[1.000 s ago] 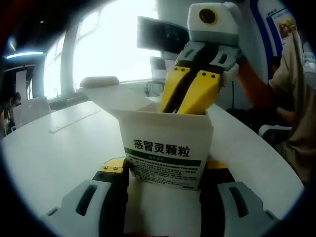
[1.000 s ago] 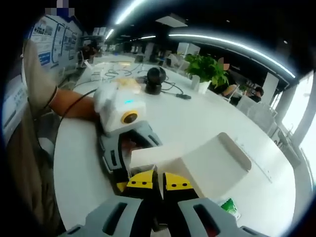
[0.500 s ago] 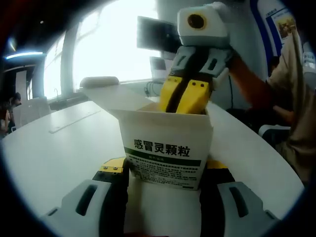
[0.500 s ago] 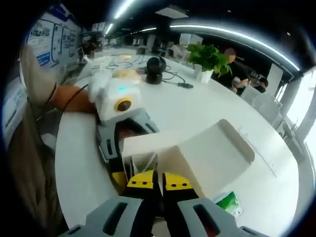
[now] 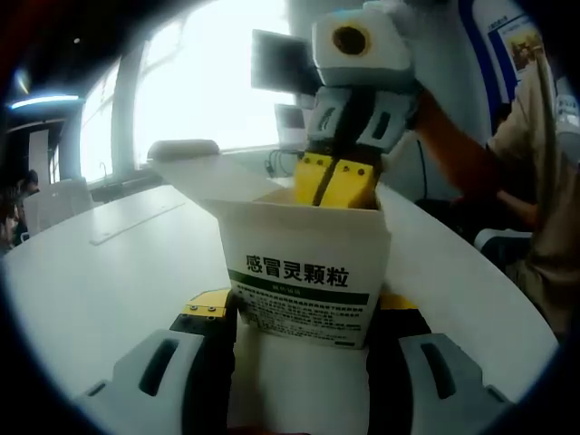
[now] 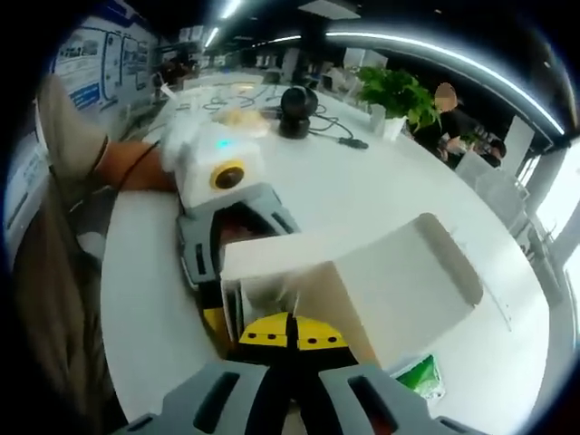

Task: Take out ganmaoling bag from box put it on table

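My left gripper [image 5: 304, 313] is shut on a white box [image 5: 304, 272] with green-striped Chinese print and holds it upright. The top is open and its flap [image 5: 186, 154] is folded back. From above, my right gripper [image 5: 337, 181] has its yellow fingertips inside the opening, jaws together. In the right gripper view, my right gripper [image 6: 292, 332] is shut at the mouth of the box [image 6: 272, 258], with pale sachets [image 6: 263, 292] just beyond; whether one is pinched is hidden. The left gripper [image 6: 227, 227] grips the box from the far side. A green bag [image 6: 417, 374] lies on the table beside the box.
The white round table [image 6: 362, 190] carries a black webcam with a cable [image 6: 296, 101] and a potted plant [image 6: 399, 91] at its far side. A person's arm and sleeve [image 5: 535, 181] are on the right. A monitor [image 5: 281, 63] stands behind the box.
My right gripper has sunk deeper into the box opening and its jaws have come together. The box stays still in the left gripper.
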Available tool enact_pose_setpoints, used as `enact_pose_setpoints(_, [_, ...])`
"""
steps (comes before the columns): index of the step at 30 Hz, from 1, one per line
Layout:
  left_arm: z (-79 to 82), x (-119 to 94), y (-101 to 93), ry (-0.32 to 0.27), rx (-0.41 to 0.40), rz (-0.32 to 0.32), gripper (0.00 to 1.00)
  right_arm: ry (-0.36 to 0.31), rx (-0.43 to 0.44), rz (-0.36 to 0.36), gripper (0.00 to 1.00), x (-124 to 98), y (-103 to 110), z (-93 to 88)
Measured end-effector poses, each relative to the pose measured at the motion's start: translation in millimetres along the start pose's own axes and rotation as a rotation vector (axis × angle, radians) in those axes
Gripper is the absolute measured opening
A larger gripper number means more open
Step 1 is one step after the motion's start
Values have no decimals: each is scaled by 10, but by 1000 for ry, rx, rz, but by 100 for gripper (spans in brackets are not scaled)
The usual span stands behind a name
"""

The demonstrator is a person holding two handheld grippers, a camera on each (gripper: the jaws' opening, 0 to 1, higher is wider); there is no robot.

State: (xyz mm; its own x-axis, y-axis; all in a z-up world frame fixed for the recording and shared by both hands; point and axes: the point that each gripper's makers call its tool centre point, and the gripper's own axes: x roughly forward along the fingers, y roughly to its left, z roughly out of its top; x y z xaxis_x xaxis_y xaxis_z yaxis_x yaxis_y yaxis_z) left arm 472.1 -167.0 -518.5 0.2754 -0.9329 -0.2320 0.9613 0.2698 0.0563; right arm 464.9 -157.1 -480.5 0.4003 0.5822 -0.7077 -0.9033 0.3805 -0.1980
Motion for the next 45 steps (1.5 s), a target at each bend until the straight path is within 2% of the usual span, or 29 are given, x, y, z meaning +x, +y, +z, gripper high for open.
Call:
enact_pose_setpoints(7, [0, 0, -3, 0, -1, 0, 49, -95, 41, -45, 0, -218, -68, 151])
enact_pose_setpoints(14, [-5, -1, -5, 3, 0, 1, 49, -199, 100, -127, 0, -489, -215, 273])
enact_pose_setpoints(28, [-16, -13, -4, 3, 1, 1, 49, -342, 194, -294, 0, -1062, -453, 298])
enact_pose_setpoints(37, [-24, -23, -3, 3, 1, 1, 49, -387, 302, -390, 0, -1344, -530, 14])
enact_pose_setpoints(45, [-26, -25, -1, 3, 1, 2, 49, -375, 402, -462, 0, -1442, -557, -389])
